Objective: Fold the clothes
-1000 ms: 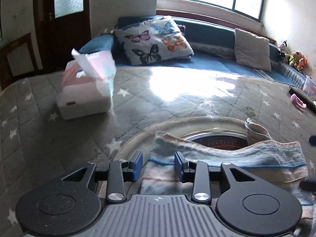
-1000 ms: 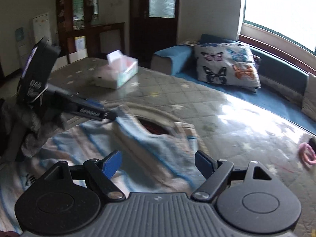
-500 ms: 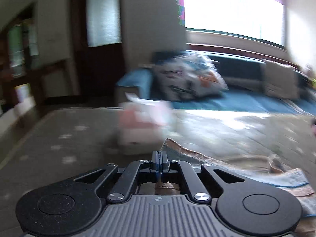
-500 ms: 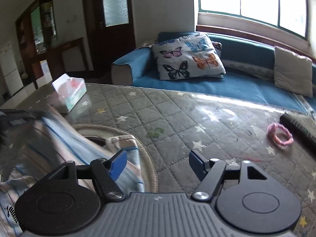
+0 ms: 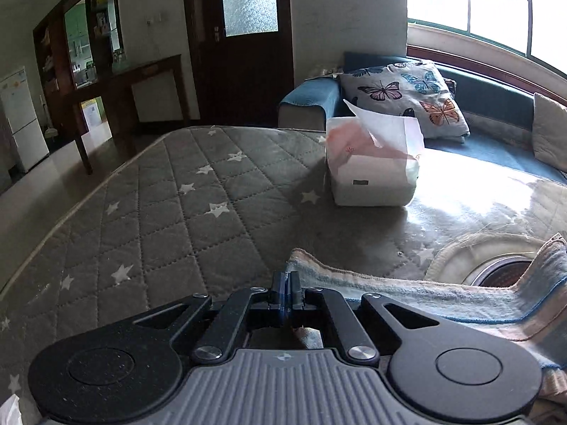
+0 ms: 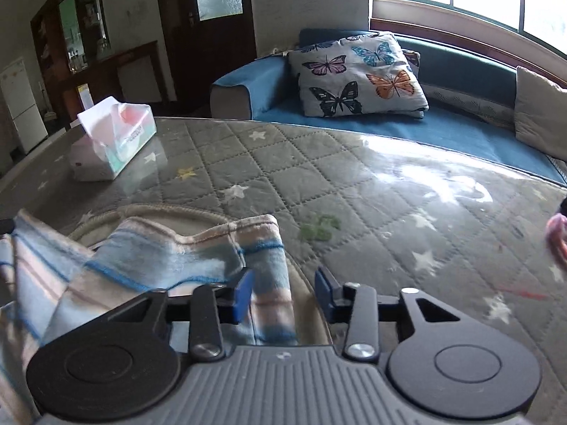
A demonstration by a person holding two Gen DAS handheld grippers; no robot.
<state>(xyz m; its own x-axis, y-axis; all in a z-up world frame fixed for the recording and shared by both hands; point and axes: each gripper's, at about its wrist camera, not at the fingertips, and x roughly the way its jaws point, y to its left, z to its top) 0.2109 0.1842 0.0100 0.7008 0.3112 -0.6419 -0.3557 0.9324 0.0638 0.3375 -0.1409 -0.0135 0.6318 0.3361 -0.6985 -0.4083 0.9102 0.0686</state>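
On a quilted, star-printed table cover [image 5: 198, 212], a person working two hand-held grippers is taking hold of a striped garment [image 6: 149, 258] at two points, the opening step of a fold. The left gripper [image 5: 286, 292] is clamped tight, its blue pads meeting on the garment's near edge, which is running off to the right from the pinch. The right gripper [image 6: 283, 292] is closing, its jaws narrowing around a shoulder strap of the same garment; the strap is lying between the pads, which are not yet visibly pressing on it.

The garment is lying across the near part of the table, partly over a round, pale-rimmed mat or ring [image 5: 471, 248] (what it is exactly cannot be told). Its fabric is looking soft and fleecy, banded in pale blue, pink and cream, with darker blue stitching along the hems; it is sagging and bunching wherever it is lifted.

The next move is likely calling for the right pads to finish closing squarely on the strap, then for both hands to be rising together so the limp cloth is hanging evenly. A tissue box [image 6: 113, 145] is standing well apart at the far side.
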